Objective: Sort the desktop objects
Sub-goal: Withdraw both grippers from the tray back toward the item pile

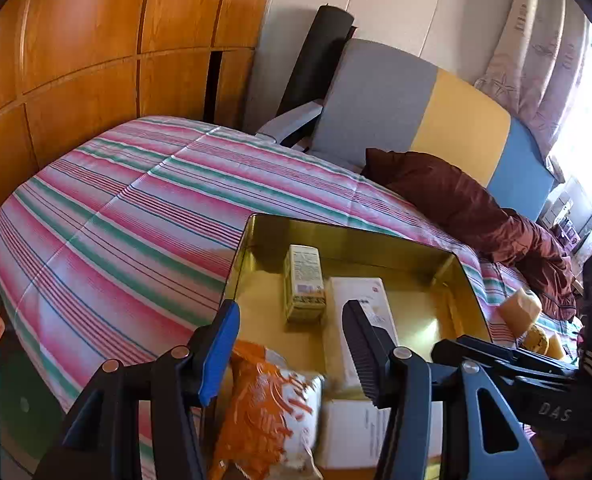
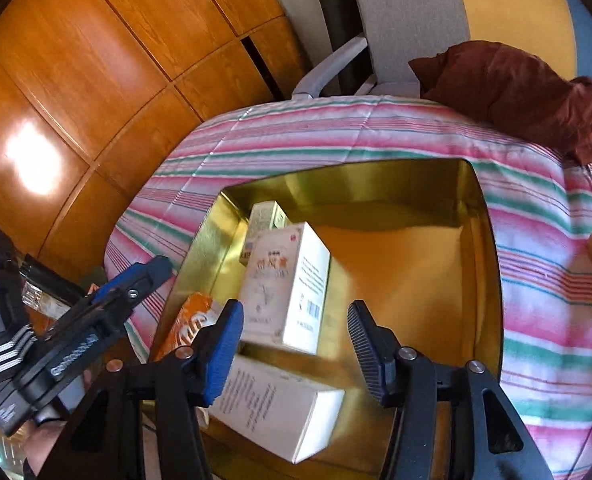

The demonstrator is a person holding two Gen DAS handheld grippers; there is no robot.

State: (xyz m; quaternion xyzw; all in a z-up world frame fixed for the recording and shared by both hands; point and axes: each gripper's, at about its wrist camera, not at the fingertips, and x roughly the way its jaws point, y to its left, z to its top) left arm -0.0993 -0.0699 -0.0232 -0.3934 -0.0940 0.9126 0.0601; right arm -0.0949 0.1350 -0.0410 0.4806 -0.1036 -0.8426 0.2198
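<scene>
My left gripper (image 1: 292, 344) hangs released, the orange snack bag (image 1: 268, 408) apparently loose between its jaws, over the gold tin (image 1: 467, 276).

Striped bedspread (image 1: 116, 216) under gold tin tray (image 1: 469, 280), maroon pillow (image 1: 455, 196).

A gold tin tray (image 2: 483, 240) lies open on the striped bed. Inside it are a small yellowish carton (image 1: 303, 283) lying flat, two white boxes (image 2: 286, 284) (image 2: 280, 404), and an orange-and-white packet (image 1: 268, 408) at the near edge. A pale yellow block (image 1: 519, 312) lies on the bed outside the tray.
</scene>
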